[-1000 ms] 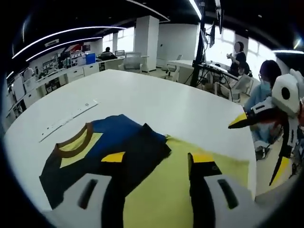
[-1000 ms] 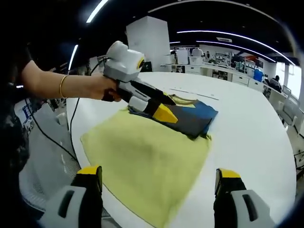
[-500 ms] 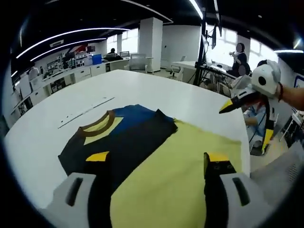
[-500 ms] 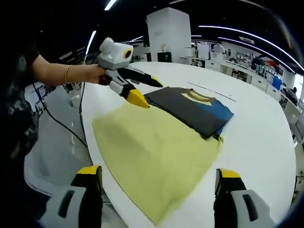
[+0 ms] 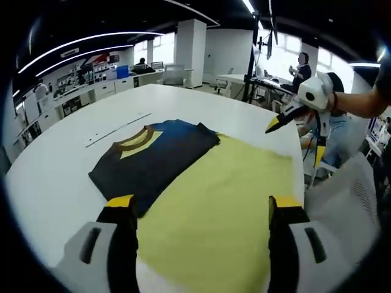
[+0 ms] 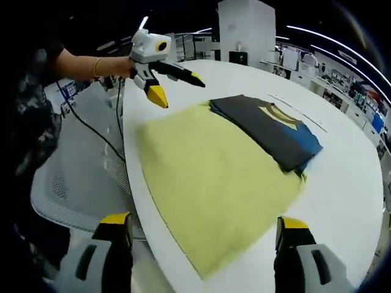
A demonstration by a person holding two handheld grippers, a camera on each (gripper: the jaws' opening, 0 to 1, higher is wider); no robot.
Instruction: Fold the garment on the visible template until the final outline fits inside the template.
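The folded garment point(image 5: 153, 162) point(image 6: 269, 129) is dark navy with a blue part and a brown and yellow collar. It lies flat at the far end of the yellow template point(image 5: 226, 204) point(image 6: 211, 174); how much of the template lies under it is hidden. My left gripper point(image 5: 200, 204) point(image 6: 177, 87) is open and empty, held above the template's near edge and apart from the garment. My right gripper point(image 6: 204, 221) point(image 5: 295, 140) is open too, held off the opposite side of the template with nothing in it.
The round white table point(image 5: 55, 183) point(image 6: 342, 201) carries a thin pale strip point(image 5: 116, 129) beyond the garment. A white mesh chair point(image 6: 73, 177) point(image 5: 348, 201) and a cable point(image 6: 91, 131) stand by the table's edge. People point(image 5: 302, 64) and desks are in the background.
Both grippers have drawn back from the garment toward the table's edges. The left gripper, which was right over the dark cloth, now hangs clear of it; the garment lies flat.
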